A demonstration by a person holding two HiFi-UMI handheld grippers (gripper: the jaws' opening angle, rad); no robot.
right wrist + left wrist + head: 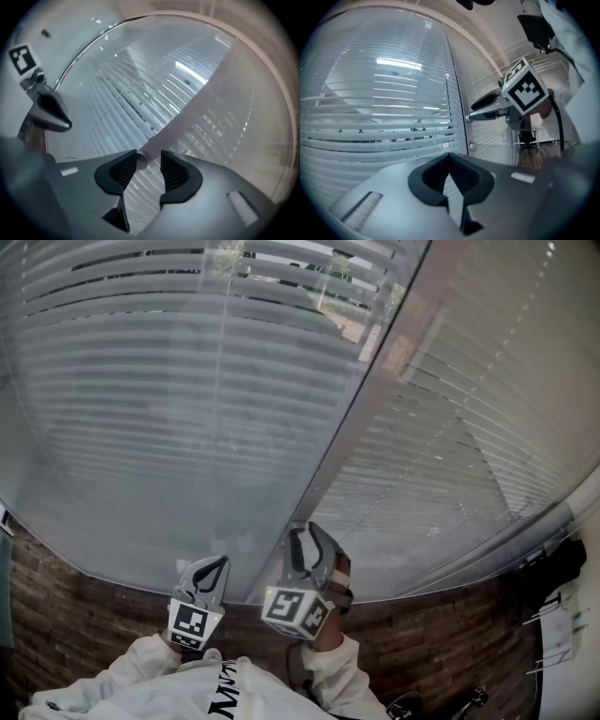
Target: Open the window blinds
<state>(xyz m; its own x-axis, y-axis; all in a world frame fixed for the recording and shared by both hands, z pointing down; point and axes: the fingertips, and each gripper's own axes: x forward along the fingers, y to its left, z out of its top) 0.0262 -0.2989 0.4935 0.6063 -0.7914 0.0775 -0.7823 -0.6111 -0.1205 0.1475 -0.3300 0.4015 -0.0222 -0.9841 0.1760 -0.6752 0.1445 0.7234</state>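
— Right claw [148, 153] stands wide, the round knob [142, 160] between its jaws, not pinched.
— We judge it small, hard, slippery; we'd pinch its rim. Blinds [187, 381] span 9 to 3 o'clock, seemingly behind glass.
— Our right wrist points nearly level at the mullion [361, 409]; left claw [450, 155], closed and empty, sits at its 9 o'clock.

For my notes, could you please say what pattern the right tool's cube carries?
The cube shows black-and-white square markers, clearest in left gripper view.
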